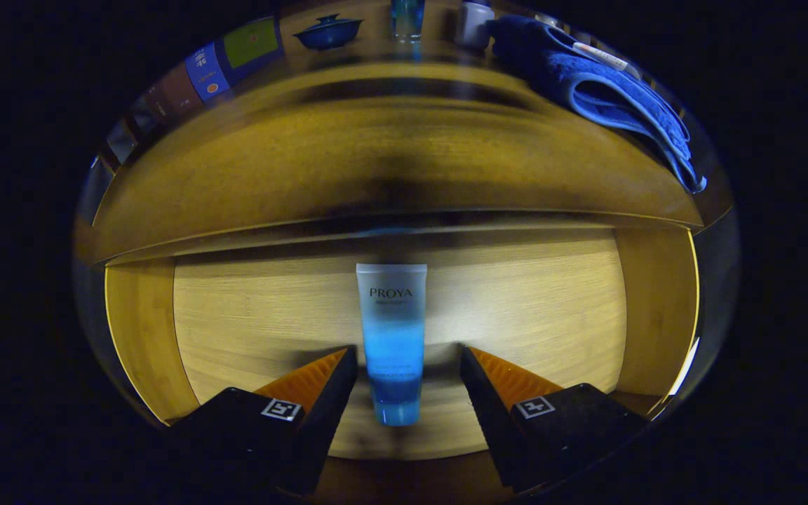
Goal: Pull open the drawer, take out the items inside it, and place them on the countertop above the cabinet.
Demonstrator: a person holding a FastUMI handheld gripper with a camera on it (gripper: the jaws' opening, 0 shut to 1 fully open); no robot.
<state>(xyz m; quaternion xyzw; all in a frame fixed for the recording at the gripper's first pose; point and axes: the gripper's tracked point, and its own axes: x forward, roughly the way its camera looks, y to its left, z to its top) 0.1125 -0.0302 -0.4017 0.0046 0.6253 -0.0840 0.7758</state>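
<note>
Now the gripper (407, 365) is released, fingers either side of a blue cosmetic tube (391, 337) w/o touching it; tube lies on open wood drawer (516, 308) floor, below bench (376, 168) w/ blue towel (600, 84).

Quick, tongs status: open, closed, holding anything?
Tongs: open, holding nothing; the tube lies between the fingers in the open drawer, with a gap on each side.

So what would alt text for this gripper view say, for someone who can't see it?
A tube lies on the floor of an open wooden drawer, between the spread fingers of the hand-held gripper, which do not touch it. Above, the countertop holds a blue towel and a lidded bowl.
</note>
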